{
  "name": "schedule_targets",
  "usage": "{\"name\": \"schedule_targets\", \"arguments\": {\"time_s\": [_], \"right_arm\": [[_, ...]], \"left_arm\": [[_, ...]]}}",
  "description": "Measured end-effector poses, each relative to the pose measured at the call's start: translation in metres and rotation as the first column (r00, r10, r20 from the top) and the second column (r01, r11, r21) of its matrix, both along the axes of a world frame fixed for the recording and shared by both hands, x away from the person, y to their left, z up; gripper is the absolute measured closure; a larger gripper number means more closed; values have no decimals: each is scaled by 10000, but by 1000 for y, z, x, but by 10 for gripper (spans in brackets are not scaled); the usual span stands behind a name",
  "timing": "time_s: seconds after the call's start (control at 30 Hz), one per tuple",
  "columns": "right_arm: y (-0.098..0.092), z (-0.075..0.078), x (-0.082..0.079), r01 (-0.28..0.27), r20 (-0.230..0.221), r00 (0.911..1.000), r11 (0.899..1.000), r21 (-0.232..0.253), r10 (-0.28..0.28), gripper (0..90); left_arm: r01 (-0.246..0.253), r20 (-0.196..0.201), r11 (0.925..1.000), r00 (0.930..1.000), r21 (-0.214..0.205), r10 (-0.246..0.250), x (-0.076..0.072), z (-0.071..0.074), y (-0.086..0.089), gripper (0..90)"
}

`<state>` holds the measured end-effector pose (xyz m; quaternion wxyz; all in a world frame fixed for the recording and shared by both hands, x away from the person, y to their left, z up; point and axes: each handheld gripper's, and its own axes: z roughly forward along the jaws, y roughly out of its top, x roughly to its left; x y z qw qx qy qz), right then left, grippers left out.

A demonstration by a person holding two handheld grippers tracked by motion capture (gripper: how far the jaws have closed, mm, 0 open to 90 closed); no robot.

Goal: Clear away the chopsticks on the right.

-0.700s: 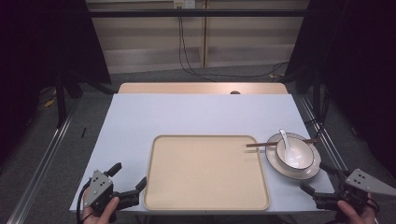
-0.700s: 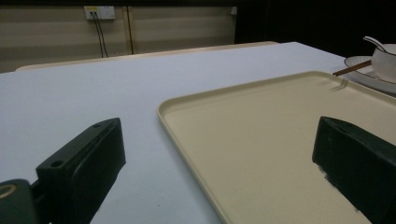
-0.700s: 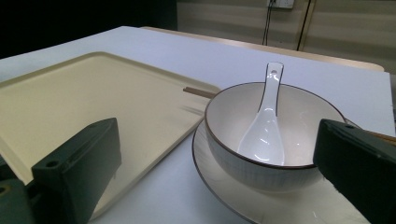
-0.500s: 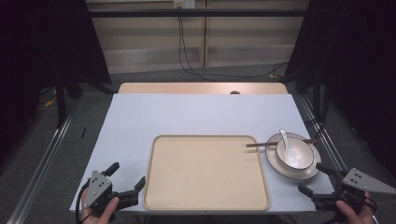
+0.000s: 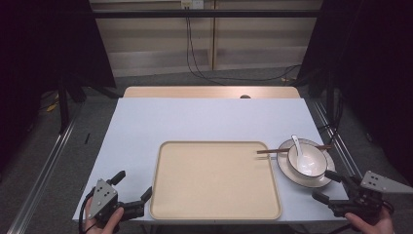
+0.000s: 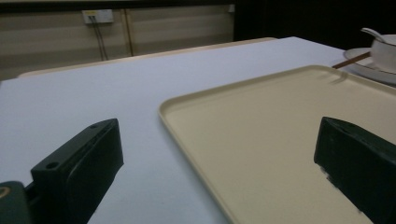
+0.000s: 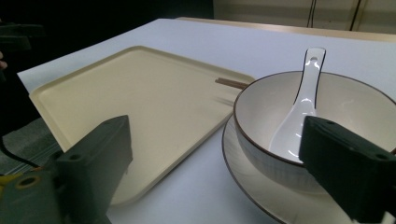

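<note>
Right now I am holding my right gripper low at the near right corner of the table, and I am pointing it at the bowl. Its jaws are standing wide open and nothing is between them. The bowl is sitting on a plate, just to the right of the big tan tray, and it is lying just ahead of my right gripper and a little toward the tray side. In the right gripper view the bowl is showing between the two black jaws, very near the right one, but I am not touching it. A white spoon is resting inside the bowl with its handle pointing away from me, toward the far side of the table. Brown chopsticks are lying across, with one end over the tray's far right corner and the other end past the bowl. My left gripper is waiting at the near left corner of the tray, open too and holding nothing, well apart from the bowl. So I am thinking the right gripper is the one to use, since it is much nearer. I guess I only need a short push forward to reach the bowl's near rim.
</note>
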<state>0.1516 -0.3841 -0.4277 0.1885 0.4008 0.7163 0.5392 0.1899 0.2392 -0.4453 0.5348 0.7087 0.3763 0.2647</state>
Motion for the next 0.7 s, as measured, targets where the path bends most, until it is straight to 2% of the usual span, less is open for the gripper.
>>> {"name": "schedule_targets", "arguments": {"time_s": [0.07, 0.13, 0.17, 0.23, 0.27, 0.3, 0.33, 0.37, 0.43, 0.53, 0.6, 0.63, 0.67, 0.7], "right_arm": [[-5, 5, -1, 340, 441, 9985, 9985, -430, -321, 149], [-13, 11, -1, 198, 633, 9978, 9993, -316, -178, 183], [-17, 14, 0, 239, 748, 9970, 9987, -461, -204, 184], [-25, 17, 2, 588, 965, 9939, 9963, -623, -526, 255], [-29, 19, 3, 834, 1007, 9919, 9946, -624, -769, 262], [-33, 20, 5, 1158, 864, 9901, 9915, -592, -1105, 252], [-37, 21, 8, 1215, 591, 9912, 9916, -445, -1188, 252], [-42, 22, 13, 1179, 463, 9921, 9924, -341, -1162, 262], [-49, 24, 22, 1038, 292, 9943, 9934, -484, -1025, 266], [-56, 28, 37, 417, 139, 9991, 9932, -1088, -404, 274], [-59, 30, 49, 162, 54, 9999, 9851, -1709, -155, 252], [-61, 32, 56, -200, -159, 9997, 9813, -1915, 173, 236], [-62, 34, 63, -216, -277, 9995, 9768, -2130, 161, 203], [-63, 35, 70, -288, -357, 9991, 9711, -2370, 209, 221]], "left_arm": [[-64, 5, 9999, 10000, 96, 64, 0, 0, 0, 13], [-81, 40, 10000, 10000, -5, 81, 0, 0, 0, 13], [-130, 54, 9999, 9999, 10, 130, 0, 0, 0, 13], [-112, 80, 9999, 9999, 27, 112, 0, 0, 1, 13], [-104, 73, 9999, 9999, 94, 103, -1, 0, 1, 13], [-56, 75, 9999, 10000, 134, 55, 0, 0, 1, 13], [-27, 68, 9997, 10000, 233, 25, 0, 0, 0, 13], [-35, 49, 9997, 10000, 238, 33, 0, 0, 0, 13], [-12, 54, 9997, 10000, 237, 11, 1, 0, 0, 13], [-25, 83, 9996, 10000, 264, 23, 1, 0, 0, 14], [-75, 113, 9995, 9999, 296, 71, 1, 0, 1, 13], [-84, 118, 9995, 9999, 307, 81, 1, 0, 1, 13], [-55, 94, 9997, 9999, 250, 53, 1, 0, 1, 13], [-88, 125, 9995, 9999, 315, 84, 1, 0, 1, 14]]}}
